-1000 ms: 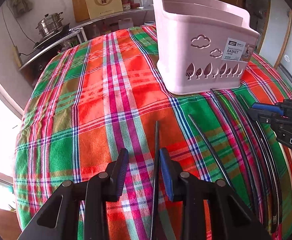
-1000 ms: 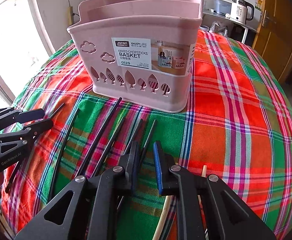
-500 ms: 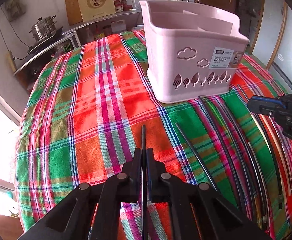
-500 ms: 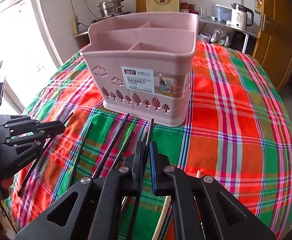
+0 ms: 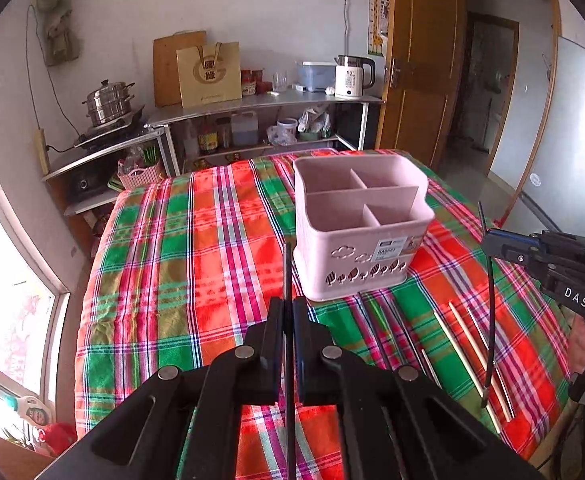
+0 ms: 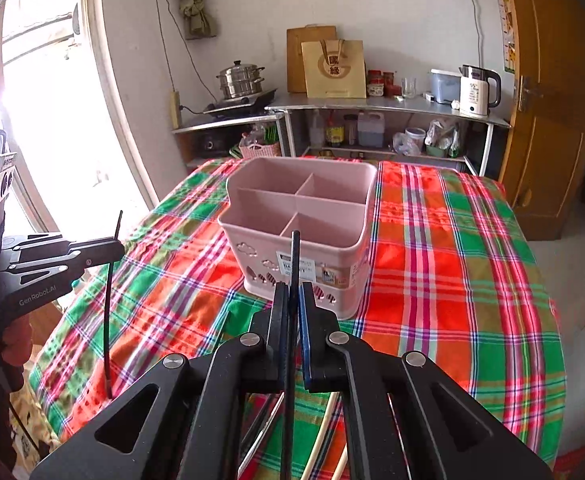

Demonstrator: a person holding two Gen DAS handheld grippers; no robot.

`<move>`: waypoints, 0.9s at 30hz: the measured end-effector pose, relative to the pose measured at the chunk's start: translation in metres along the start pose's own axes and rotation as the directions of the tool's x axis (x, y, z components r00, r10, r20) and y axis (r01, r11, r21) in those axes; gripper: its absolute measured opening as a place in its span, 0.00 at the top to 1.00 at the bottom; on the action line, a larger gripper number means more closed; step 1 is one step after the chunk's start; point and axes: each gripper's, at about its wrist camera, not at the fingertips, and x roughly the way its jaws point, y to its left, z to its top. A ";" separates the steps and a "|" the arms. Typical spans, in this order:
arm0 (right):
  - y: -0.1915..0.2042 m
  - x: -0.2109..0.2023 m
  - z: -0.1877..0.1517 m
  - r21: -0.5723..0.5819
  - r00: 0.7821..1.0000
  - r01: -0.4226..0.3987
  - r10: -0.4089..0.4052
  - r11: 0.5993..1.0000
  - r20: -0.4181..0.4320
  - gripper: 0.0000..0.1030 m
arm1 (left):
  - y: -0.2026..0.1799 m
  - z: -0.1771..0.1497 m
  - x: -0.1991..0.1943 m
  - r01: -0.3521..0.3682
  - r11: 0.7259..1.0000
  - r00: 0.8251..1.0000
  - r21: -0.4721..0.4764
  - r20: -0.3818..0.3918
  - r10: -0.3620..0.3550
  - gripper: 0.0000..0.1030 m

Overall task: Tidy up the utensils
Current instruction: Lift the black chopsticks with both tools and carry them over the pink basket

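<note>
A pink divided chopsticks basket stands on the plaid tablecloth. My left gripper is shut on a black chopstick, held well above the table; it also shows in the right wrist view with that chopstick hanging through it. My right gripper is shut on another black chopstick, lifted short of the basket; it shows at the right of the left wrist view. Several pale and dark chopsticks lie on the cloth in front of the basket.
Behind the table stands a metal shelf with a kettle, a paper bag and a steamer pot. A wooden door is at the right, a bright window at the left.
Both grippers closed on a black chopstick each and lifted it high off the cloth. The basket now appears farther away and seen from above.
</note>
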 end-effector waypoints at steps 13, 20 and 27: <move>0.003 -0.041 0.029 -0.016 0.990 -0.010 0.012 1.000 0.139 0.95 | 0.002 0.037 -0.042 0.075 0.996 0.992 -0.045 0.109 -0.070 0.96; 0.001 -0.051 0.059 -0.015 0.980 -0.020 0.022 1.000 0.196 0.96 | 0.007 0.077 -0.053 0.135 0.988 0.981 -0.080 0.152 -0.122 0.96; 0.000 -0.058 0.096 0.000 0.965 -0.055 0.053 0.998 0.255 0.96 | 0.002 0.121 -0.066 0.160 0.985 0.969 -0.071 0.201 -0.143 0.96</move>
